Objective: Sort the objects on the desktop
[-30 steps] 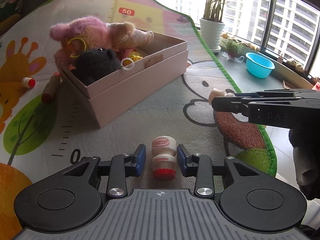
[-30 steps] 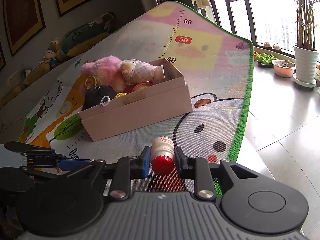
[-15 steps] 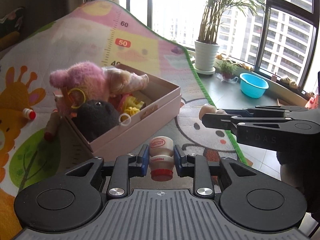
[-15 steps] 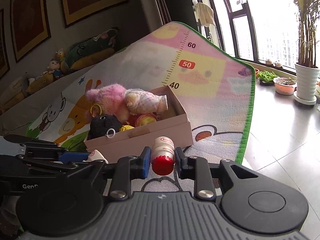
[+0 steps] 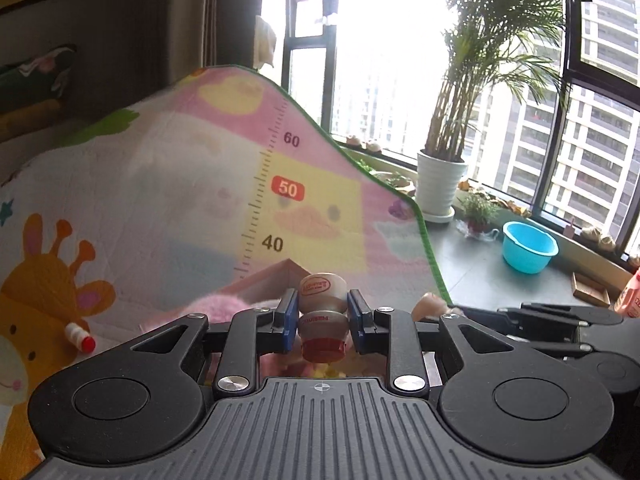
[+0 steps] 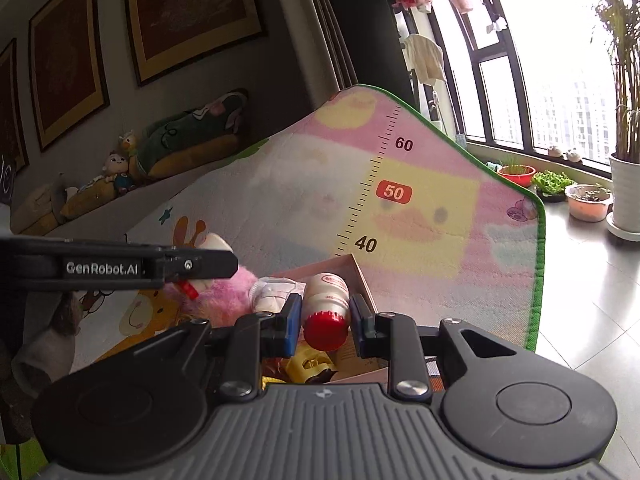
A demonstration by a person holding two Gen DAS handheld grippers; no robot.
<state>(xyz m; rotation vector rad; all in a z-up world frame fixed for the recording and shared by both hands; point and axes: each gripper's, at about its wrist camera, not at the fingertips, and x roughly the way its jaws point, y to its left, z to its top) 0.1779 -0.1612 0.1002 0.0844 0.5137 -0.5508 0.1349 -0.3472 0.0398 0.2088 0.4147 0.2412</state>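
Observation:
My left gripper (image 5: 323,314) is shut on a small white drink bottle (image 5: 322,300) with a red cap toward the camera. It hangs above the pink box (image 5: 280,271), over a pink plush toy (image 5: 216,306). My right gripper (image 6: 326,318) is shut on a second white bottle (image 6: 327,300) with a red cap, held above the box's right rim (image 6: 362,278). Under it lie the pink plush (image 6: 234,292), a doll (image 6: 272,294) and a yellow toy (image 6: 310,364). Each gripper shows side-on in the other's view: the right gripper (image 5: 472,314) and the left gripper (image 6: 208,264). Most of the box is hidden behind the grippers.
The box sits on a colourful play mat (image 5: 180,184) with a printed ruler. A third small bottle (image 5: 80,338) lies on the mat at the left. Beyond the mat's green edge are tiled floor, a blue basin (image 5: 528,246) and a potted plant (image 5: 440,184).
Both grippers have risen and moved forward with their bottles, from in front of the box to above it. Both views have tilted up, so the box sits low and mostly hidden.

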